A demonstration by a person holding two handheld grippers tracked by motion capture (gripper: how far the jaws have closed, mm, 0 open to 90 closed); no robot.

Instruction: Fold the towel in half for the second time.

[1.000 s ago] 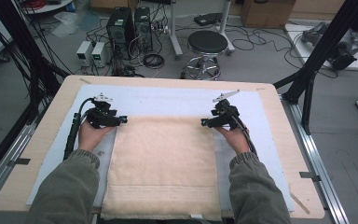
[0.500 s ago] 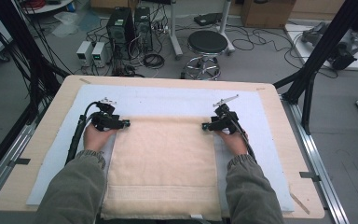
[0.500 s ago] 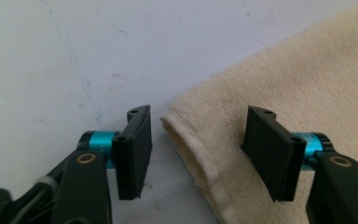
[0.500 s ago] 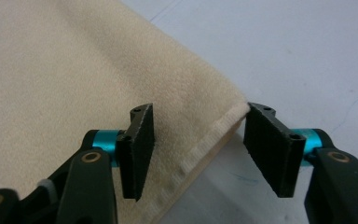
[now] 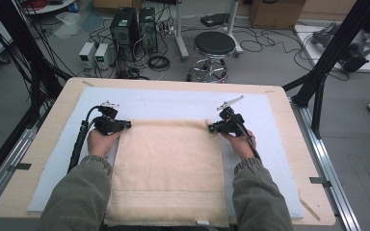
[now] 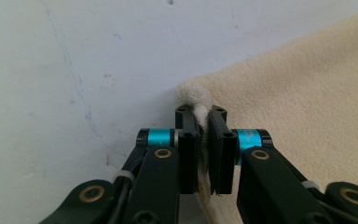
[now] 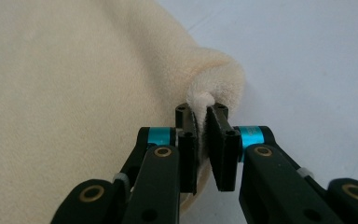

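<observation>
A cream towel (image 5: pixel 168 168) lies flat on a pale blue mat (image 5: pixel 173 103), reaching to the table's near edge. My left gripper (image 5: pixel 125 124) is shut on the towel's far left corner (image 6: pixel 193 95); its jaws have just closed and pinch the cloth between the pads. At the far right corner (image 7: pixel 214 79) my right gripper (image 5: pixel 211 128) is likewise shut on the towel, having just closed, with the edge bunched up between its jaws. Both hands rest beside the towel's side edges.
The wooden table (image 5: pixel 289 125) carries the mat. Beyond its far edge stand a black stool (image 5: pixel 214 45), computer cases (image 5: pixel 132 24) and loose cables on the floor. Black frame posts (image 5: pixel 327 62) rise at the right.
Both grippers have shifted slightly inward onto the towel's far corners. The far edge of the towel now looks a little bunched at each corner.
</observation>
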